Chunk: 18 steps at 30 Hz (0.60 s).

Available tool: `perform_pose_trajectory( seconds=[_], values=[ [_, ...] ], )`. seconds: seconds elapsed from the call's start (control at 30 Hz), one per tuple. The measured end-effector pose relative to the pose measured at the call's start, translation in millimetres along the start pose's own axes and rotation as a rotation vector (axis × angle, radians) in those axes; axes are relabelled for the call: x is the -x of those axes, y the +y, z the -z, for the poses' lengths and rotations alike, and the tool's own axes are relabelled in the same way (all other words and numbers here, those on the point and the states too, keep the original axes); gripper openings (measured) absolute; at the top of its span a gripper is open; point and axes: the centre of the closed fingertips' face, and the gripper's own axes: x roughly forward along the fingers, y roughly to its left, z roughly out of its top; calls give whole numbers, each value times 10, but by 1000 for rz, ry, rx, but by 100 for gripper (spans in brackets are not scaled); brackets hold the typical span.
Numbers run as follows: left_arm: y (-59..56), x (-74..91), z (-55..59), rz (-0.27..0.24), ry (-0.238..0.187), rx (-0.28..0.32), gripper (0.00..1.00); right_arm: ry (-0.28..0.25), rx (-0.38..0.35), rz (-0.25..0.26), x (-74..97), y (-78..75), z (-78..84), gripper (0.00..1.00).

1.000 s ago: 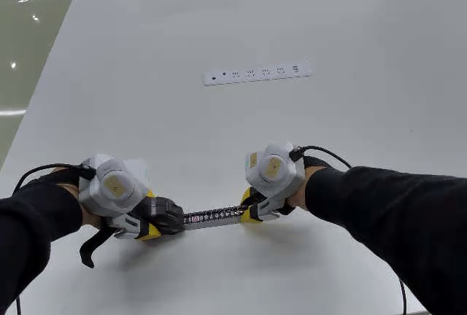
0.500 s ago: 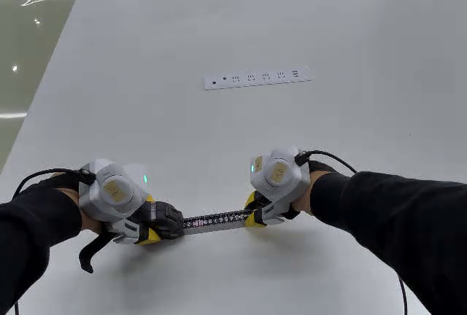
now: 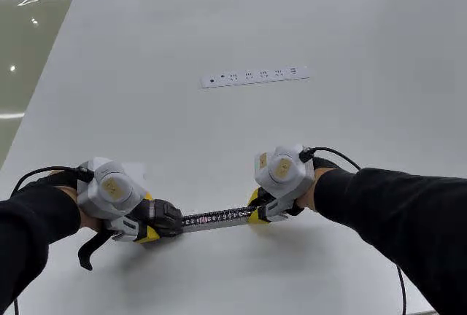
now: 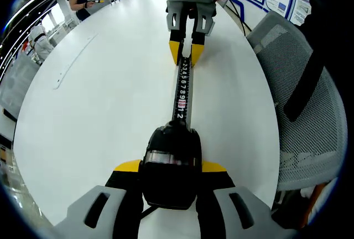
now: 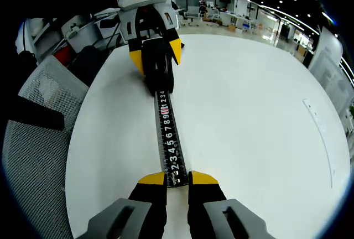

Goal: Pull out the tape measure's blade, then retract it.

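Presently, item: tape measure, blade part drawn. Progress, judged: the pull-out half is under way or close to done, since a short run of blade with its printed numerals lies bare between the two grippers; the retract half is wholly left to do, and whether more blade will be drawn first cannot be told. Location: the case rests on the white table, well on the person's side of the power strip and off toward that strip's left end; the blade runs from the case low over the tabletop, roughly parallel to the power strip, and ends below its middle. Left gripper: jaws parted only as wide as the case and closed on its two flanks, yellow tips on either side of the black body, blade mouth facing away from the hand; the left gripper view shows the case gripped squarely. Right gripper: jaws nearly together, yellow tips pinching the blade's free end; the end hook itself is hidden between the tips. Next, judged: the right gripper eases the end back toward the case while the left gripper holds it steady.
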Motion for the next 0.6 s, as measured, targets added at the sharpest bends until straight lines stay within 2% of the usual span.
perform_pose_trajectory(
  seconds=[0.6],
  values=[
    [-21,14,-20,0,0,0,30,3,-5,2,55,-41,95,9]
  ],
)
